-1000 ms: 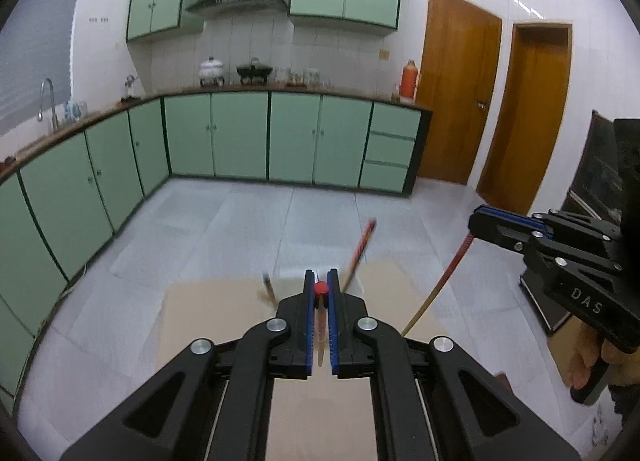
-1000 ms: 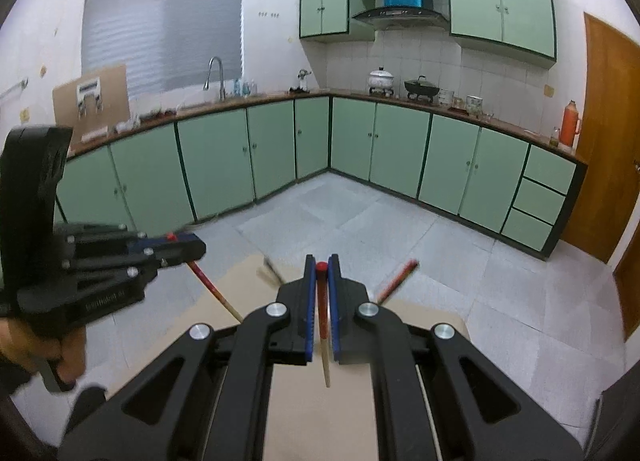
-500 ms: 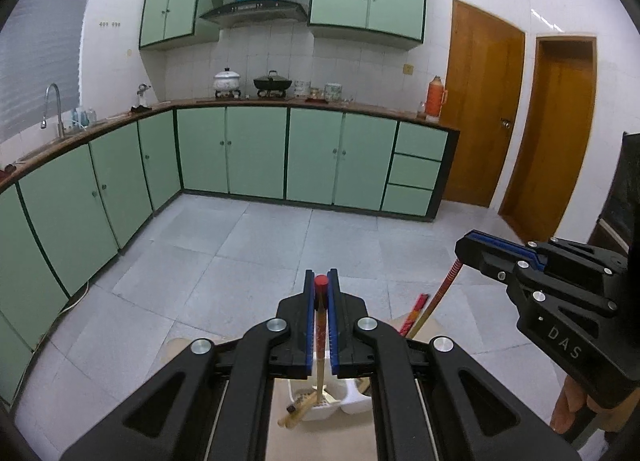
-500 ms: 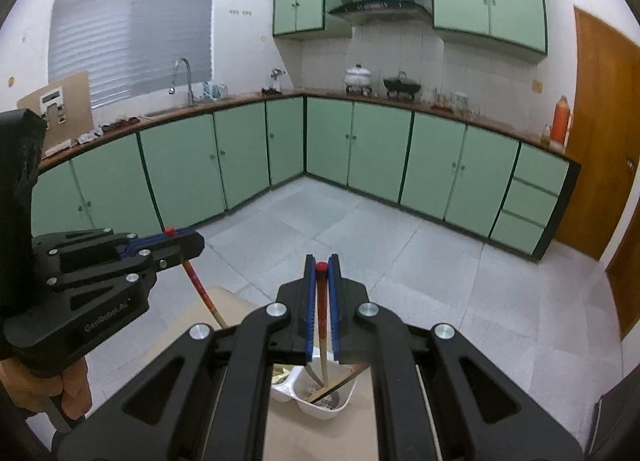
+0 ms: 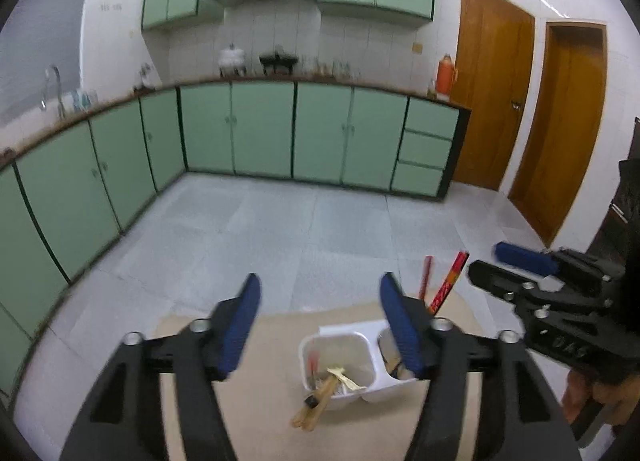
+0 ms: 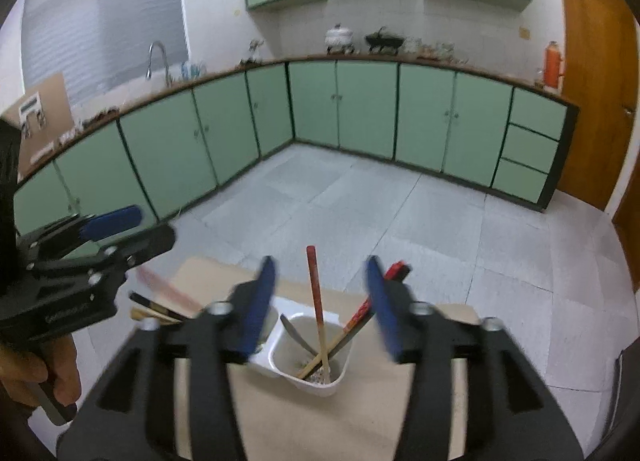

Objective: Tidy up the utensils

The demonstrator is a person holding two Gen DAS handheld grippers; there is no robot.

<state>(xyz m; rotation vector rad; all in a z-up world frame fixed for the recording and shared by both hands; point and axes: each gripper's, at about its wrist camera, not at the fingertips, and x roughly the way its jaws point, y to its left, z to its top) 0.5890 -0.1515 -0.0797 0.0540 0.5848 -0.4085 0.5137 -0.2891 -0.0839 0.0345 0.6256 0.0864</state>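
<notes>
- The left tongs (image 5: 320, 293), black with blue pads, have just been opening and now stand apart with nothing between the pads, hovering over the tan surface (image 5: 248, 401)
- In the left wrist view a white plastic two-compartment utensil holder (image 5: 348, 365) sits on that surface, below and between the spread pads
- Its left compartment holds pale wooden chopsticks (image 5: 316, 405) that lean out over the near rim, plus one red-tipped stick (image 5: 313, 361) standing inside (blurred)
- The right compartment is partly hidden behind the right-hand blue pad; two red chopsticks (image 5: 450, 281) rise out from behind it, tilted to the right
- At the right edge of that view the right tongs (image 5: 486, 263) show from the side, gripped by a person's hand (image 5: 600, 401)
- In the right wrist view the left tongs (image 6: 154, 227) reach in from the left, with dark-tipped chopsticks (image 6: 154, 307) poking out beneath them
- The right tongs (image 6: 320, 277) have just been opening too; the pads stand apart, gripping nothing
- Between them one long red chopstick (image 6: 316, 301) stands nearly upright in the holder's nearer compartment (image 6: 308, 365), touching neither pad, crossed by another red one that leans right, beside a metal spoon (image 6: 294, 333)
</notes>
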